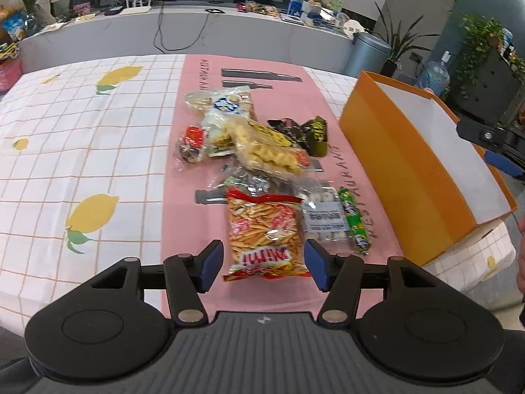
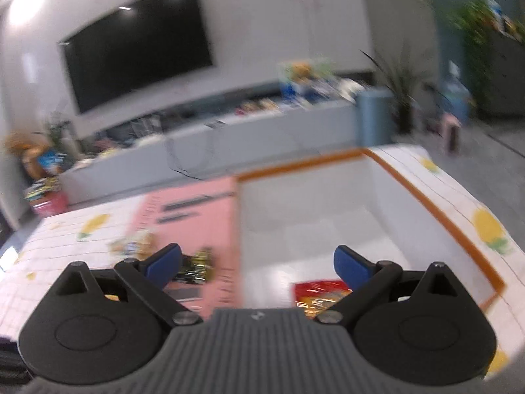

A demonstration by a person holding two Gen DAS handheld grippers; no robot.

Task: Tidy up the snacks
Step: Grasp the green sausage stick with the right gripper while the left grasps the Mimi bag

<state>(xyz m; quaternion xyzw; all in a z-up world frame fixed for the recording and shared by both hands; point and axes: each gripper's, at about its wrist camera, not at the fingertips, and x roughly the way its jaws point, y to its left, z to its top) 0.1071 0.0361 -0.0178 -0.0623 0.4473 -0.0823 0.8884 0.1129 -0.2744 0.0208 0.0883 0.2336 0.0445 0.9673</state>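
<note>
A pile of snack packs lies on the pink runner. Nearest is a red and orange bag of fries snacks. My left gripper is open, its blue pads on either side of the bag's near end, not closed on it. Behind lie a clear pack of white balls, a green candy roll, a yellow puffs bag, a white and blue bag and dark packets. An orange box stands to the right. My right gripper is open above the box, where a red packet lies.
The table carries a white checked cloth with lemons. Behind it runs a long grey counter with clutter, a bin, plants and a wall screen. The right gripper's finger shows over the box. The right wrist view is blurred.
</note>
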